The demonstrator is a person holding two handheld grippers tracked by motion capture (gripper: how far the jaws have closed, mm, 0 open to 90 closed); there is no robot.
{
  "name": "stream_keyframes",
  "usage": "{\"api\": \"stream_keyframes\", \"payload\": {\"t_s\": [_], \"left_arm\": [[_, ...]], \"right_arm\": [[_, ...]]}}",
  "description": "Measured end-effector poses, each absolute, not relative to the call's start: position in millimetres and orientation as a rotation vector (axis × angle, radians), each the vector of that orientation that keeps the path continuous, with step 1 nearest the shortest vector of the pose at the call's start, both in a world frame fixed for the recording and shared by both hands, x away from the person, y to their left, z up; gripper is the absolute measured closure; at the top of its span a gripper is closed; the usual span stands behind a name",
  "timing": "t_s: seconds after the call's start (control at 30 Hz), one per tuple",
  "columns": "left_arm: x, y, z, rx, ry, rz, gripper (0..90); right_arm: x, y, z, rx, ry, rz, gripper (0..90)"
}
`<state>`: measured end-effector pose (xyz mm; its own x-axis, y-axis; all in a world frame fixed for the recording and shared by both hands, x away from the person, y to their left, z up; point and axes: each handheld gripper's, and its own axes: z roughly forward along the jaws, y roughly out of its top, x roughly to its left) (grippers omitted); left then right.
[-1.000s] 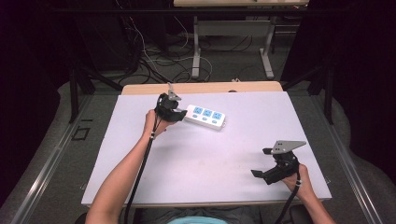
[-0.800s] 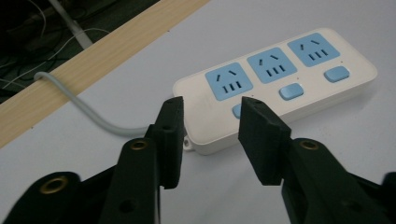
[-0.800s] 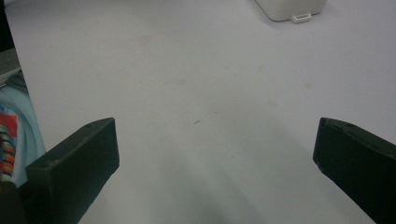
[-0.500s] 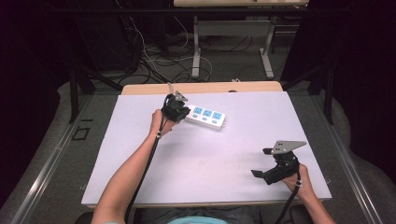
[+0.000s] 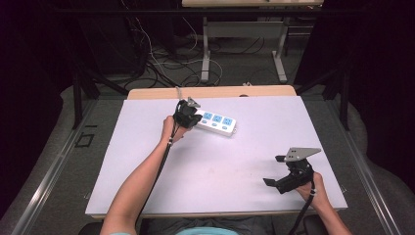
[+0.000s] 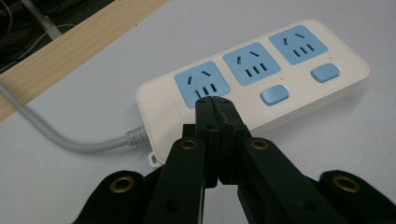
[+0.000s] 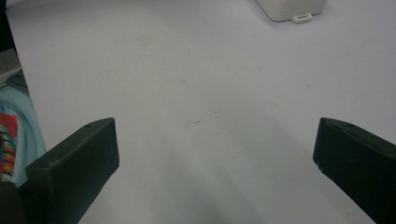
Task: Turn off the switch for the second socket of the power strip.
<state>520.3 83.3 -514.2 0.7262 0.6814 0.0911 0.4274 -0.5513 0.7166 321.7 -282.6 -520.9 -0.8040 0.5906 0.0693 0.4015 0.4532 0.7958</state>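
White foam-looking sheet over the bench (image 5: 210, 196), and nearest to us is our right tool (image 5: 281, 171), parked low on the right side with its jaws spread wide and nothing between them. From its own camera we just see bare sheet and, way off at the top, one end of the power strip (image 7: 292, 9). So that hand's basically idle for now.

Further out, our left tool (image 5: 192, 117) is up at the power strip (image 5: 216, 123), which lies flat near the far edge of the sheet, slightly angled, with its grey cord (image 6: 51, 133) trailing off toward the wooden edge behind. In the left gripper view the left tool (image 6: 215, 103) has its jaws pinched fully together, holding nothing, with the tips sitting right at the strip's cord end, just below the first blue socket (image 6: 202, 84). Looks to us like we're about to poke that end, or the switch spot there; can't tell if the tips are actually pressing yet. The two blue buttons (image 6: 274, 94) further along look untouched, so we'd say the job's barely started.

Compared with a second ago: the left arm has crept a bit forward onto the strip's end, the strip itself hasn't budged, and the right tool hasn't moved at all.
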Motion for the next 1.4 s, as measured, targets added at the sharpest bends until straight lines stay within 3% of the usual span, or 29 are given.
{"api": "stream_keyframes", "payload": {"t_s": [1.4], "left_arm": [[530.0,63.0,-530.6,2.249,0.842,0.477,89.8]], "right_arm": [[321.5,-282.3,-521.0,0.87,2.49,1.274,0.0]]}}
